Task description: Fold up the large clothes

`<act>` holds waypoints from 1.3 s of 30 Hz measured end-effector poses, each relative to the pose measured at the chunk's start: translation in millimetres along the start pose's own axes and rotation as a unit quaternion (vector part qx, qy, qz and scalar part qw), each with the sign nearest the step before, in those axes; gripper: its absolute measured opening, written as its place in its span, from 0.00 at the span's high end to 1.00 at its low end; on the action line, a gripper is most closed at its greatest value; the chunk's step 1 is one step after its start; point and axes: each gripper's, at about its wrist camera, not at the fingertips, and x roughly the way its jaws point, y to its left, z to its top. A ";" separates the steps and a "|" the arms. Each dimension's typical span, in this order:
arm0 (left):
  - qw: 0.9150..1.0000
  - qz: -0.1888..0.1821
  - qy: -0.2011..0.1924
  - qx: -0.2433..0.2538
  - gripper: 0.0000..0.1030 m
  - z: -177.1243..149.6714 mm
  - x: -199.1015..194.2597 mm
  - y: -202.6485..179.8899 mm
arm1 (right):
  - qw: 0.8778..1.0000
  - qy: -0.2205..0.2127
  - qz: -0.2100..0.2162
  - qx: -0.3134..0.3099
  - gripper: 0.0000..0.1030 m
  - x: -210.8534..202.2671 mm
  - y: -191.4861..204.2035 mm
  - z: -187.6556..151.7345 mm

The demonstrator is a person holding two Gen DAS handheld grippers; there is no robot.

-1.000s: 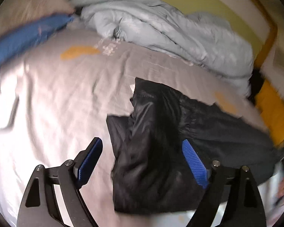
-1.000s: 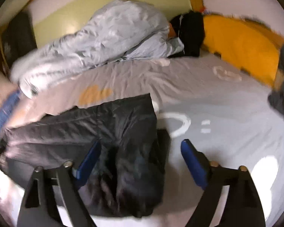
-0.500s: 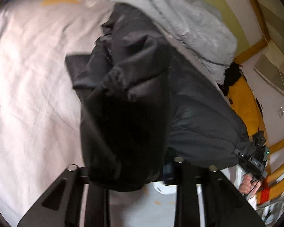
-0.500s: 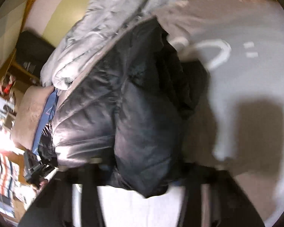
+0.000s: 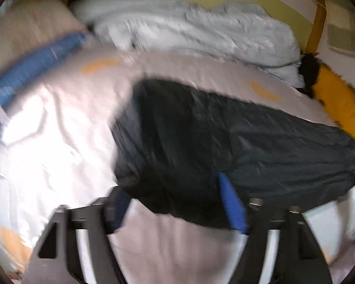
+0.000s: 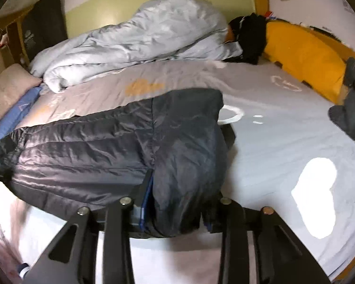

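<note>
A black puffer jacket [image 5: 213,137] lies folded in a long band across the grey bed sheet [image 5: 66,127]. My left gripper [image 5: 172,187] is at its near left end. Its jaws are opening wide, the jacket's edge lies loosely between the blue pads [image 5: 232,208], and they do not press it. In the right wrist view the jacket [image 6: 94,146] stretches leftward. My right gripper [image 6: 177,194] is at its right end with a thick bunch of fabric filling the gap. These jaws are opening too, still against the fabric.
A crumpled light-blue duvet [image 6: 135,40] lies along the far wall. A yellow pillow [image 6: 300,54] and a black item [image 6: 250,35] sit at the back right, with dark clothes [image 6: 350,108] at the right edge. Beige [image 5: 28,30] and blue [image 5: 35,64] pillows lie at the left.
Half a second ago both grippers held the jacket bunched close to the cameras. Now it lies flat on the sheet, both grippers have pulled back, and the left jaws have spread wide.
</note>
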 end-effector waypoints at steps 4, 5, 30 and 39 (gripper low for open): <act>0.996 0.031 -0.077 0.032 0.15 3.2 -27.8 -7.3 | 0.998 -0.049 -0.045 0.014 0.42 -18.8 -11.2 3.7; 0.995 0.018 -0.087 0.035 0.15 3.9 -32.5 -8.4 | 0.996 -0.064 -0.056 0.012 0.35 -23.8 -11.5 5.0; 0.990 -0.052 -0.125 0.043 0.00 -10.5 -39.8 -33.0 | 0.982 0.064 0.165 -0.062 0.84 -9.0 135.3 -15.7; 0.990 -0.014 -0.129 0.051 0.00 -12.2 -29.1 -34.6 | 0.977 0.167 0.120 -0.061 0.91 82.4 167.9 -48.7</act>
